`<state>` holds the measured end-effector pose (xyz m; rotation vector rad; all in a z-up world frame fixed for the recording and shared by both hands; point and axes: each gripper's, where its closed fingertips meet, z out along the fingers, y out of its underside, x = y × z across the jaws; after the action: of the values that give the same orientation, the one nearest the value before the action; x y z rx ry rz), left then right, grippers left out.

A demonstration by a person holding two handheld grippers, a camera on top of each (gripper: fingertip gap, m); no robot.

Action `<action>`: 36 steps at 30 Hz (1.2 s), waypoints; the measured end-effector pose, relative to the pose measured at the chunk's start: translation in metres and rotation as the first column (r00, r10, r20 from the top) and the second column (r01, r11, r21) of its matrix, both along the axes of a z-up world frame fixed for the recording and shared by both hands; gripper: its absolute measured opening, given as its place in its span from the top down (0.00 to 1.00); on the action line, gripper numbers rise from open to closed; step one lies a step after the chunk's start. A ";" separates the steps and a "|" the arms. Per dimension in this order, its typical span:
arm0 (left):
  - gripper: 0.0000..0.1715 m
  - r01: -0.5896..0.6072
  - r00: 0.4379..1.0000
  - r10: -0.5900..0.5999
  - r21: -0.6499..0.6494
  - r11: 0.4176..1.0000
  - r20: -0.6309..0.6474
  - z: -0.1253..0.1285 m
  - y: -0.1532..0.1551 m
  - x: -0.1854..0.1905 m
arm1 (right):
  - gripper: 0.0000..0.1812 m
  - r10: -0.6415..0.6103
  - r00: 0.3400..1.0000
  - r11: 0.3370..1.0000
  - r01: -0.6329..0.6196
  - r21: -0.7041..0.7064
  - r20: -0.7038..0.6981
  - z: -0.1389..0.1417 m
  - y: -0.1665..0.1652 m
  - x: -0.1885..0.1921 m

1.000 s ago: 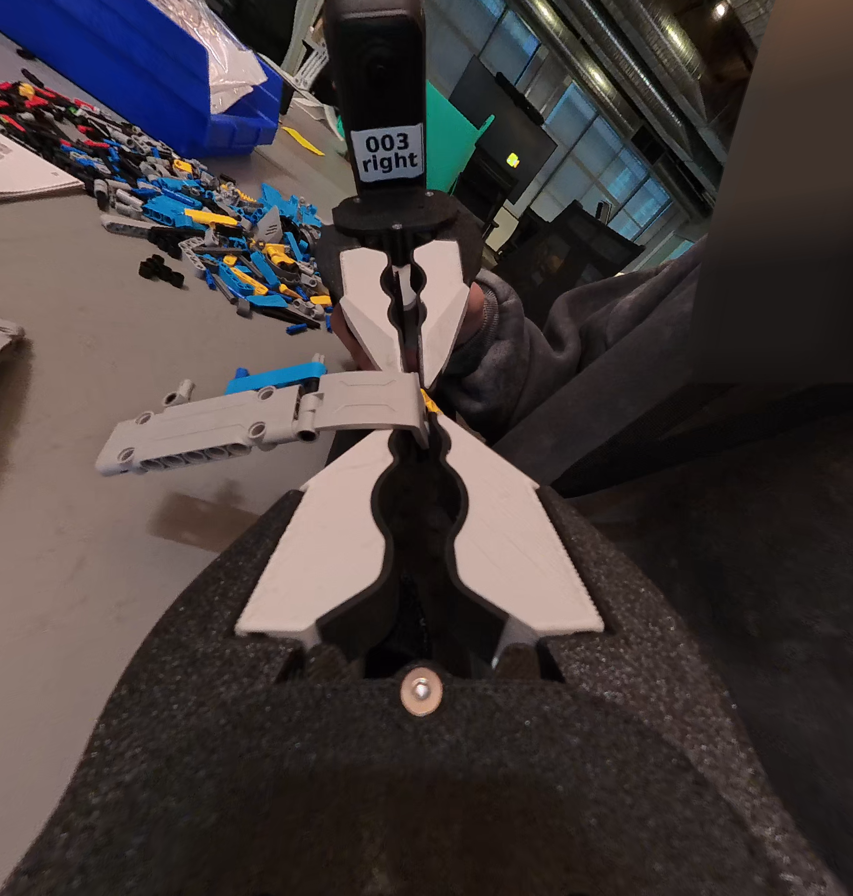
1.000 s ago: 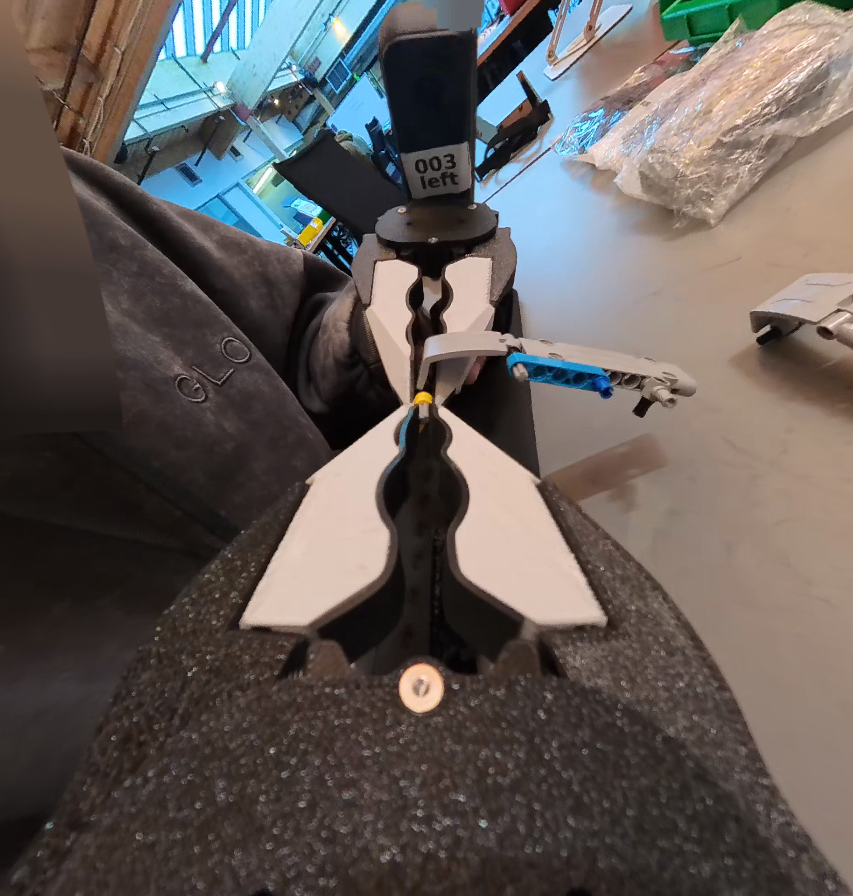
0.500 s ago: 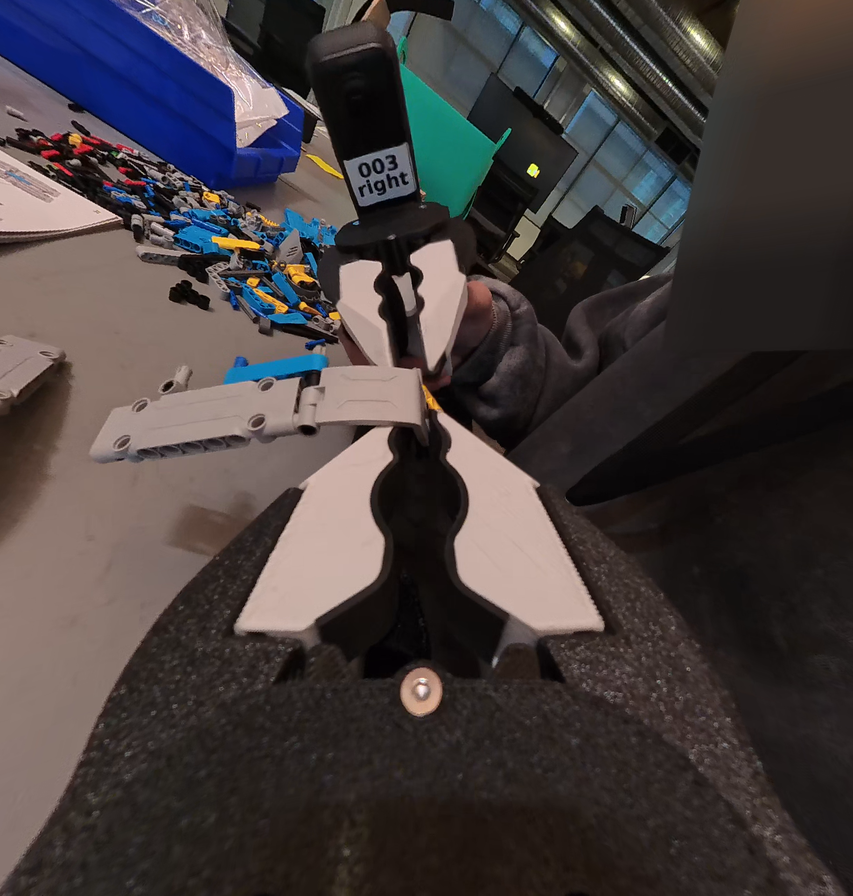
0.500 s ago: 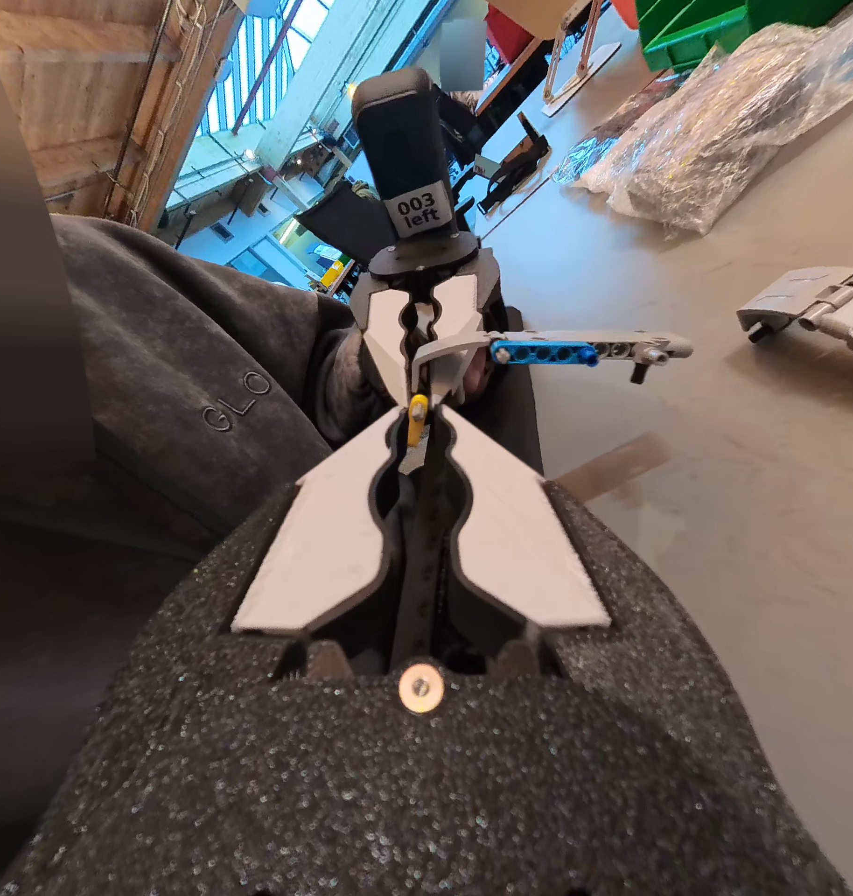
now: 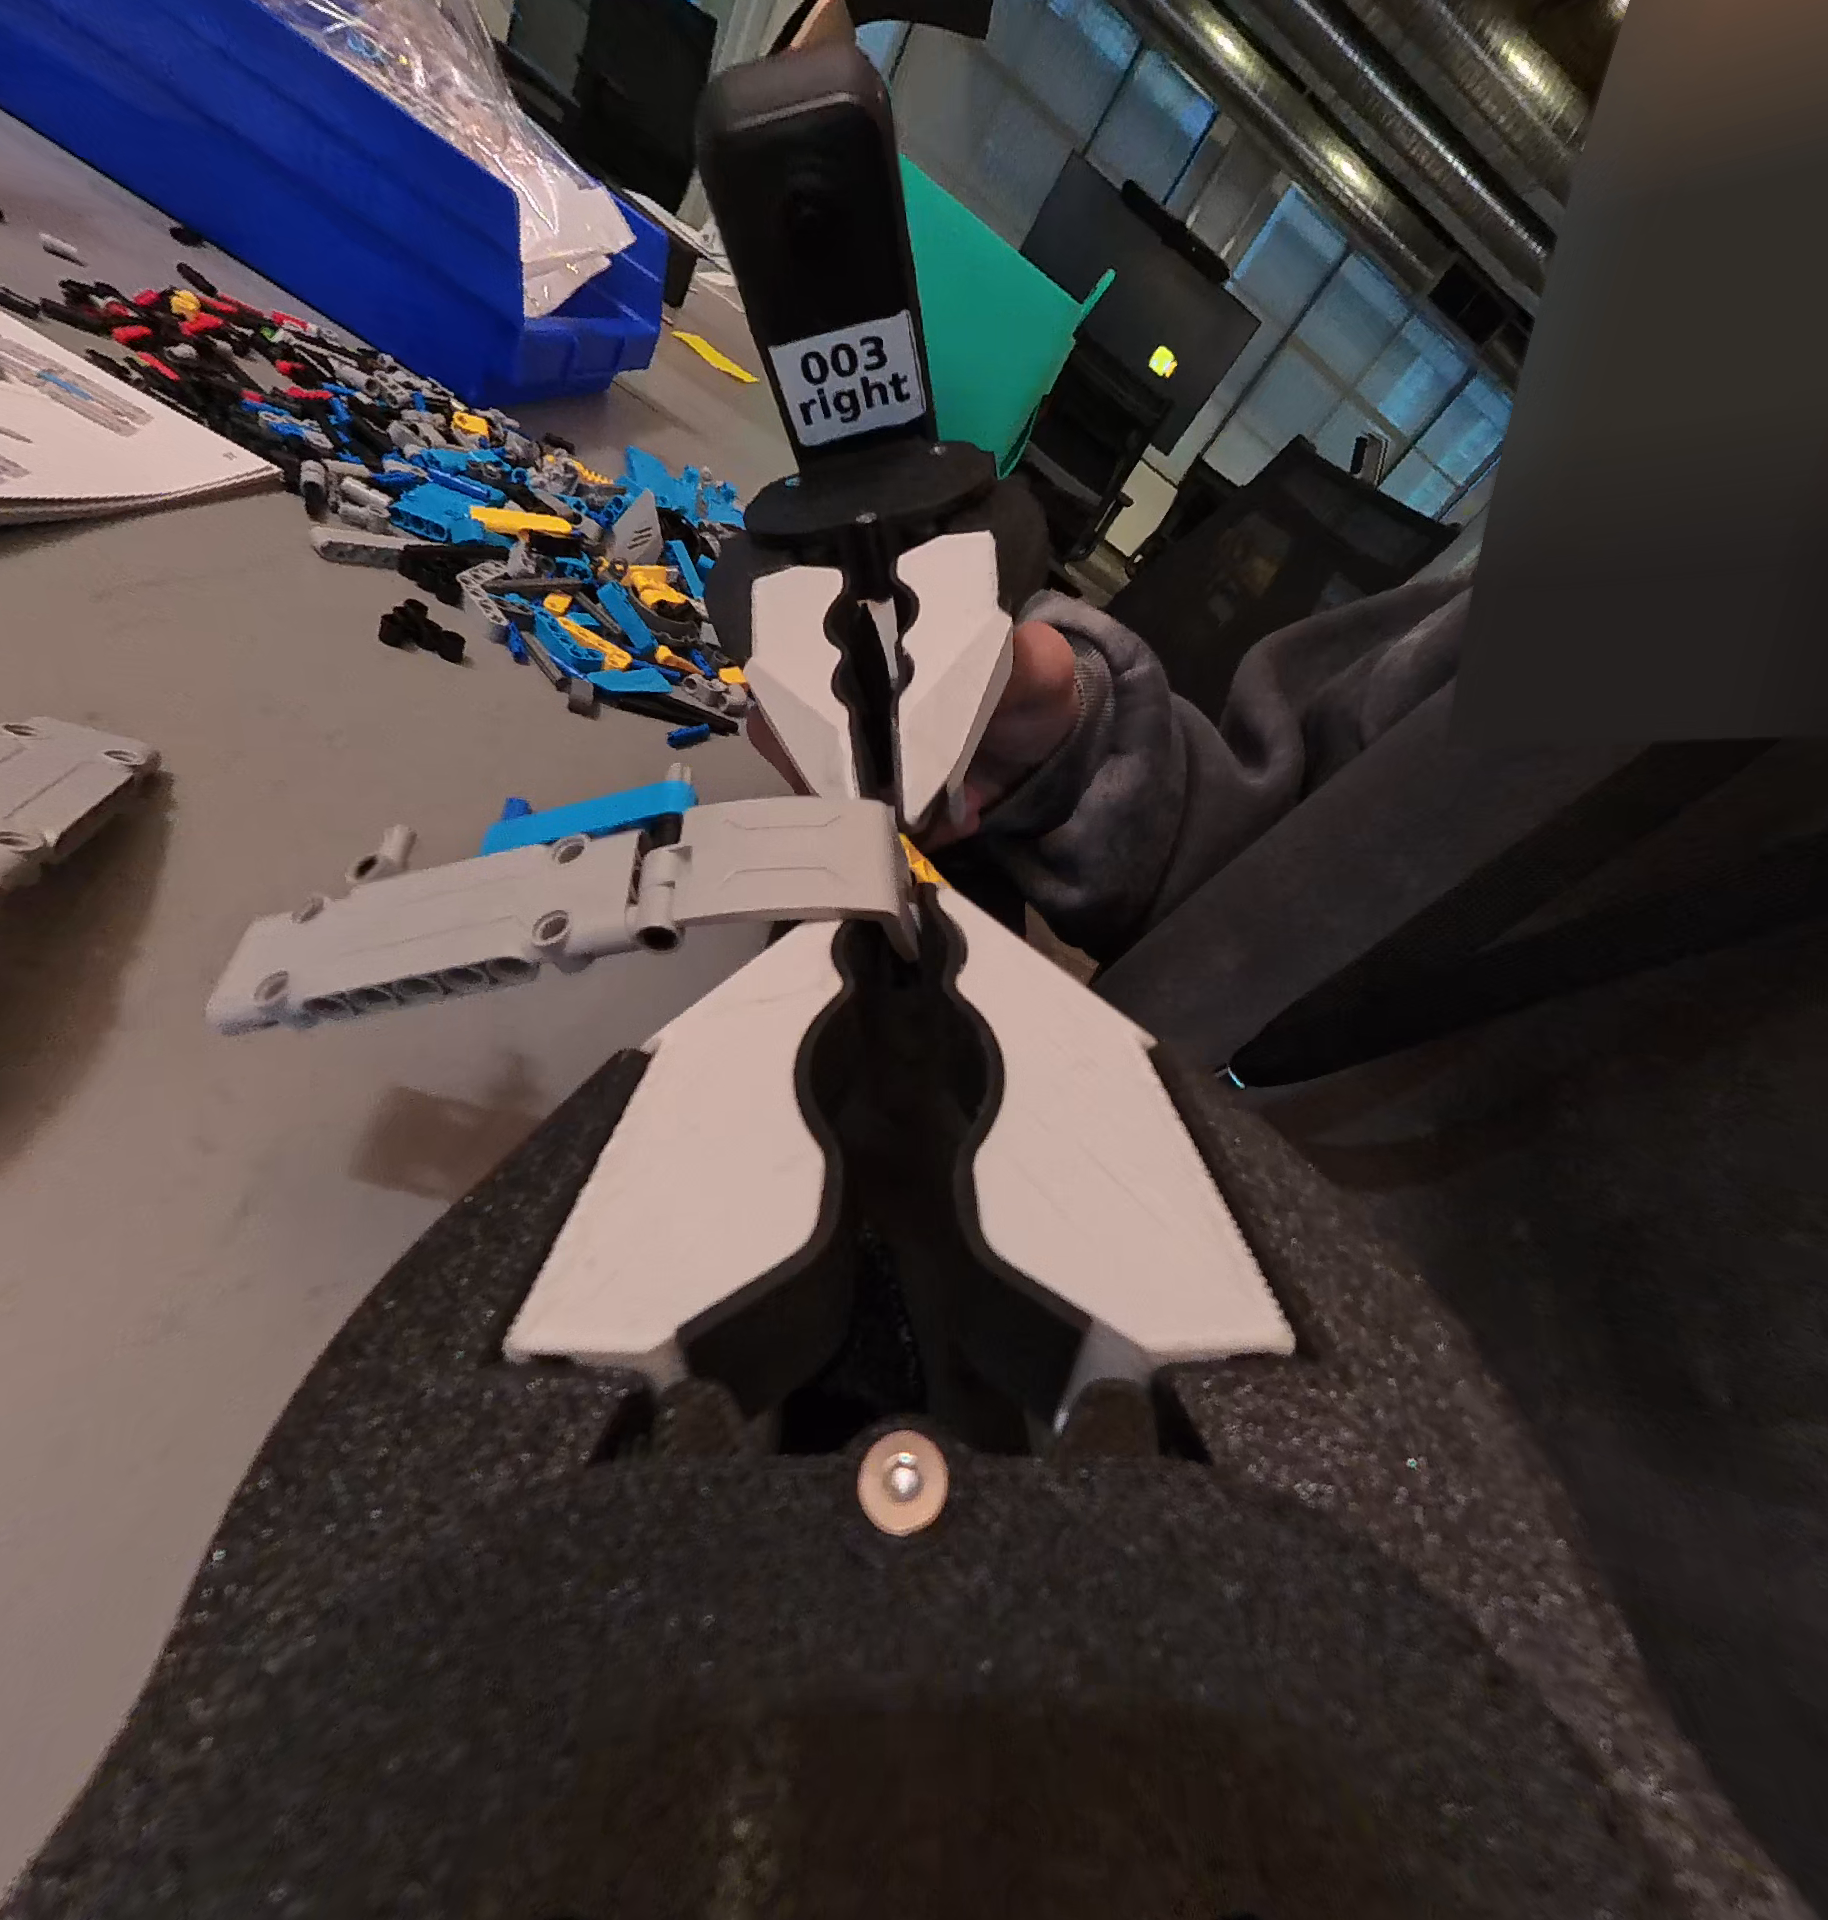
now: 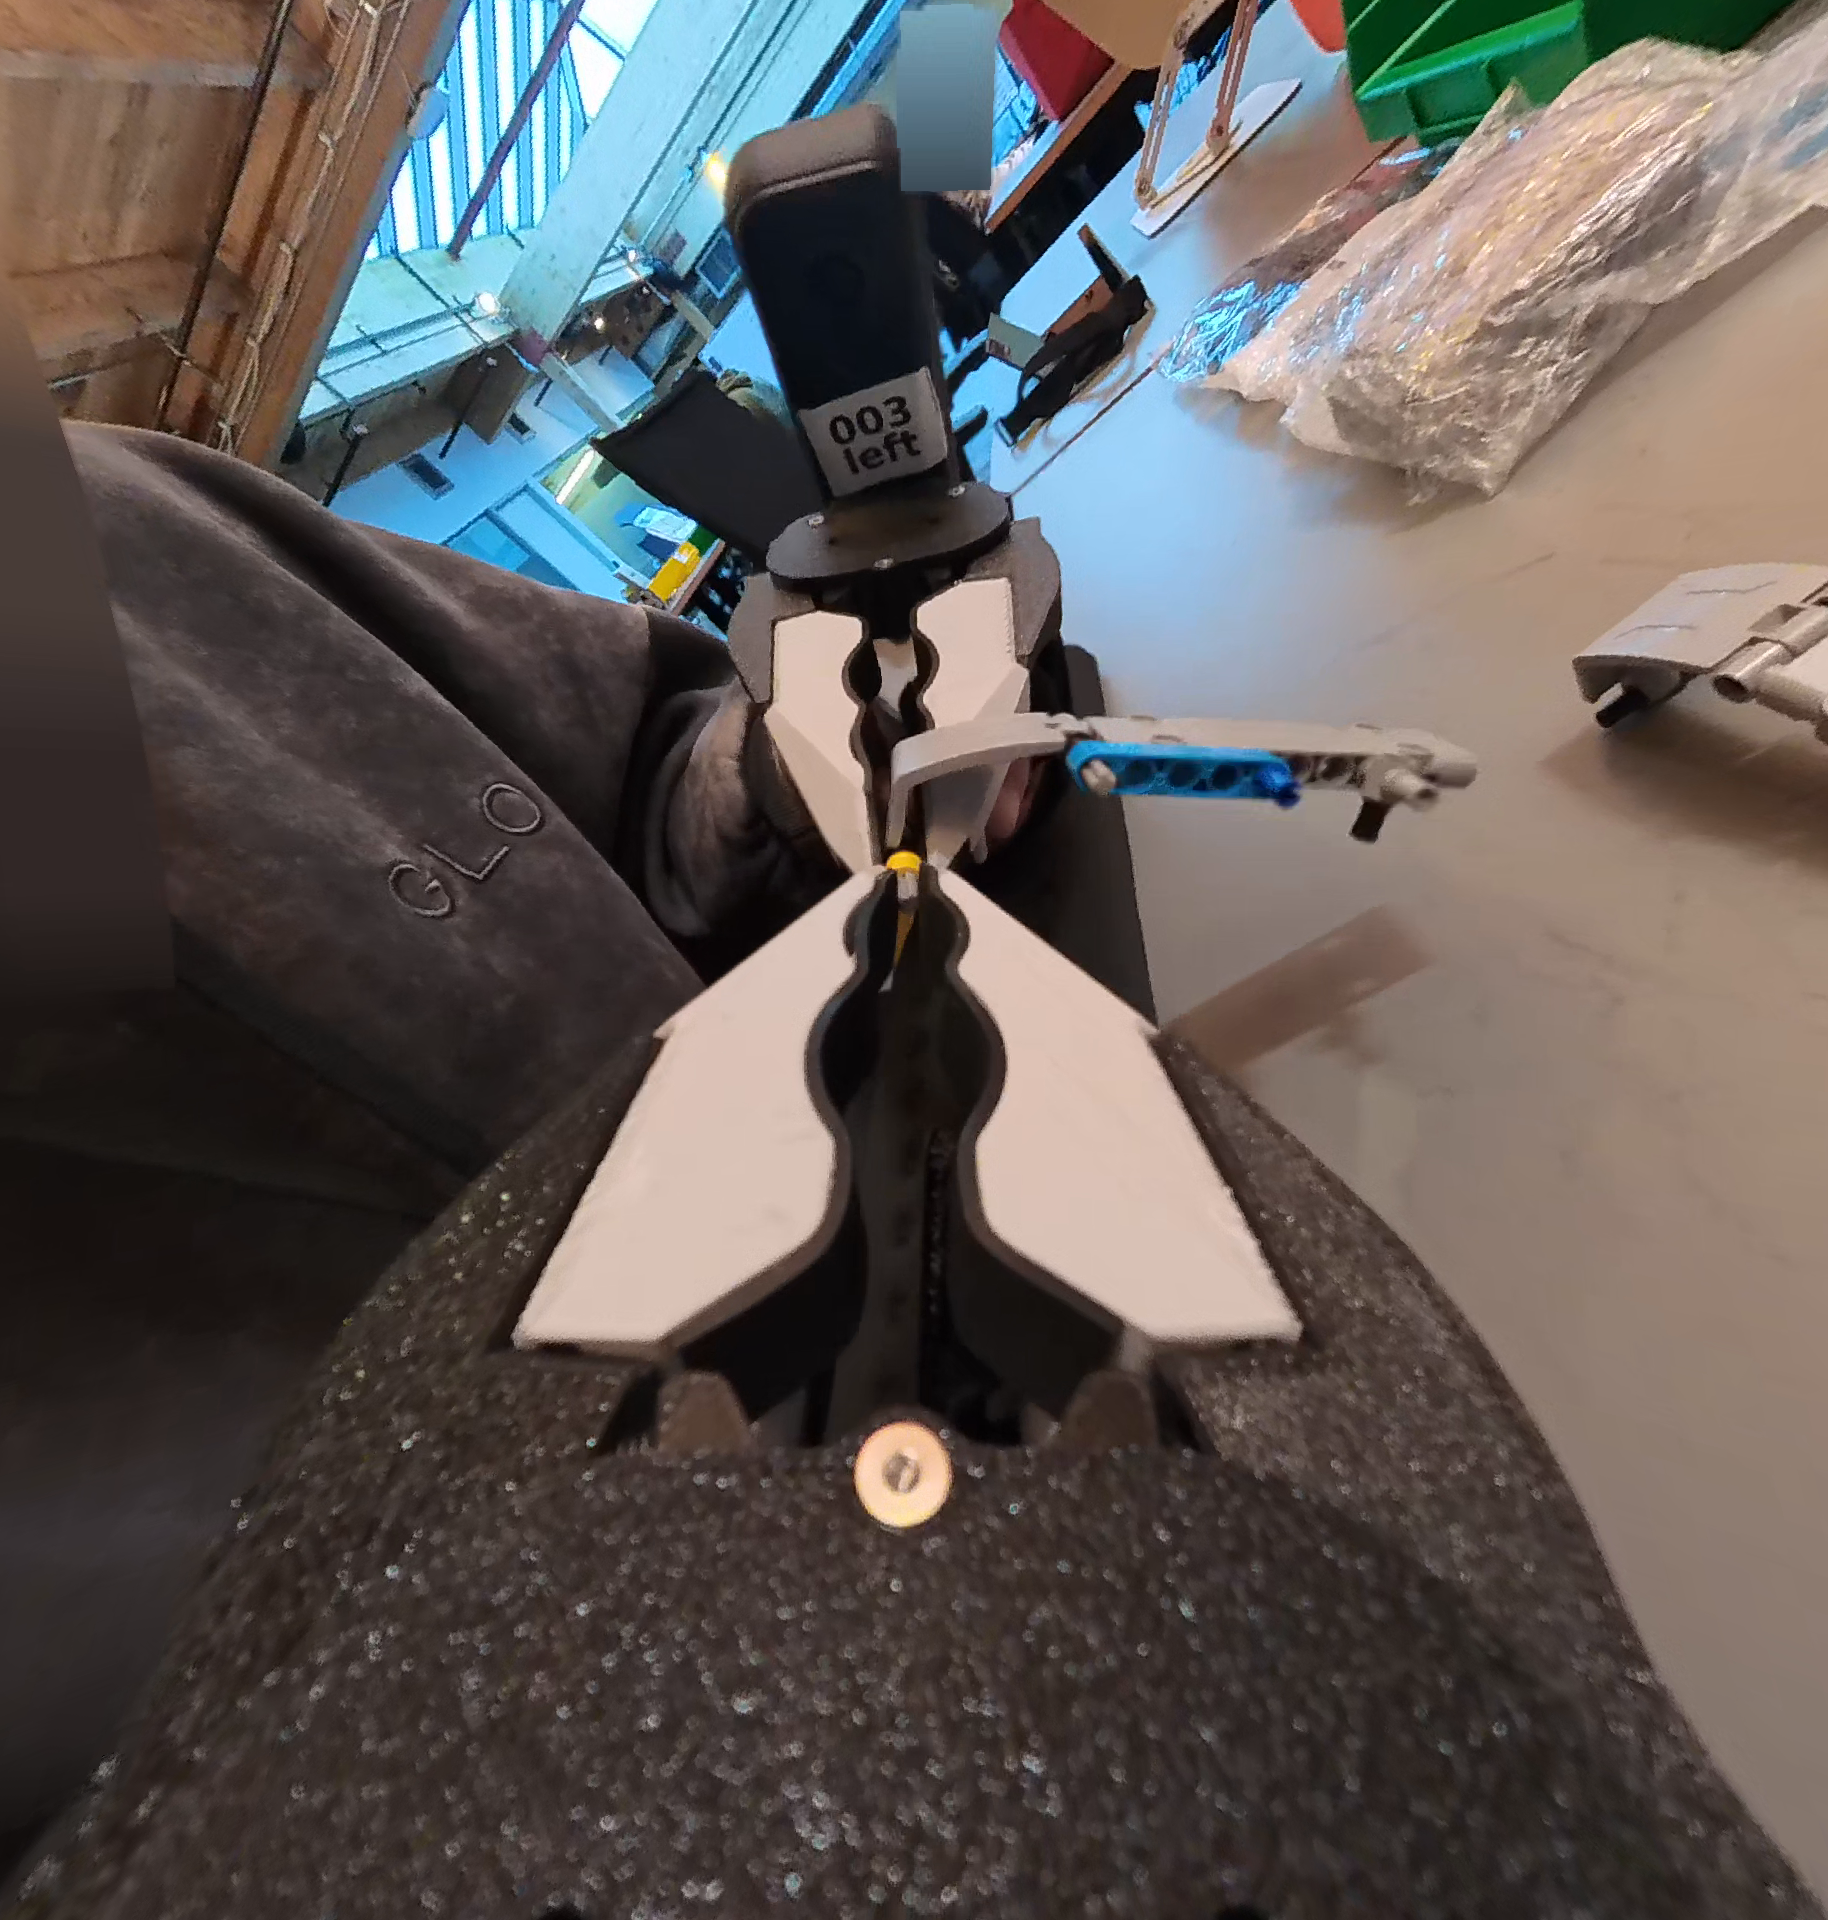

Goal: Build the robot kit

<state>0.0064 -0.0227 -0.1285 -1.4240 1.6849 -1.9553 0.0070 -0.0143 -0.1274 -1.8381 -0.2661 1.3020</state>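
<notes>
My left gripper is shut on the near end of a grey hinged panel assembly, held level above the table. The assembly sticks out to the left and carries a blue beam. My right gripper is shut on a small yellow pin. It faces the left gripper tip to tip. The pin's head sits right at the held end of the grey assembly. In the left wrist view the right gripper stands just behind the panel, and the yellow pin peeks out beside it.
A pile of loose blue, grey, yellow and black pieces lies beyond the assembly, with a blue bin and an open booklet behind. A second grey panel lies on the table. Plastic bags lie farther off. A person's dark sleeve is close. Both grippers' tips are close together, under 4 cm apart.
Both grippers stay shut and tip to tip. They have tilted and shifted slightly, and the grey assembly has swung to a more level pose. The yellow pin stays at the panel's end.
</notes>
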 end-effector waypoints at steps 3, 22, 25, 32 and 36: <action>0.98 -0.003 1.000 0.003 -0.008 1.000 -0.001 0.000 0.001 0.000 | 0.99 -0.004 1.000 1.000 0.004 -0.003 -0.005 0.001 0.001 0.000; 0.97 -0.012 1.000 0.012 0.024 1.000 -0.002 -0.001 0.000 0.002 | 0.99 0.002 0.999 1.000 -0.002 -0.005 -0.041 0.004 -0.002 0.009; 0.97 -0.009 1.000 0.009 0.029 1.000 -0.003 -0.002 -0.001 0.002 | 0.99 0.011 0.999 1.000 -0.012 -0.010 -0.037 0.003 -0.004 0.008; 0.98 -0.009 1.000 0.009 0.038 0.999 -0.016 -0.004 -0.002 0.002 | 0.99 0.007 1.000 1.000 -0.008 -0.028 -0.015 0.000 -0.004 0.008; 0.98 -0.019 1.000 0.020 0.044 0.999 -0.014 -0.005 -0.001 0.002 | 1.00 -0.008 1.000 1.000 0.008 -0.027 0.002 -0.002 -0.003 0.007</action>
<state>0.0089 -0.0233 -0.1333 -1.4374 1.7023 -1.8907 0.0143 -0.0169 -0.1294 -1.8613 -0.2431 1.3049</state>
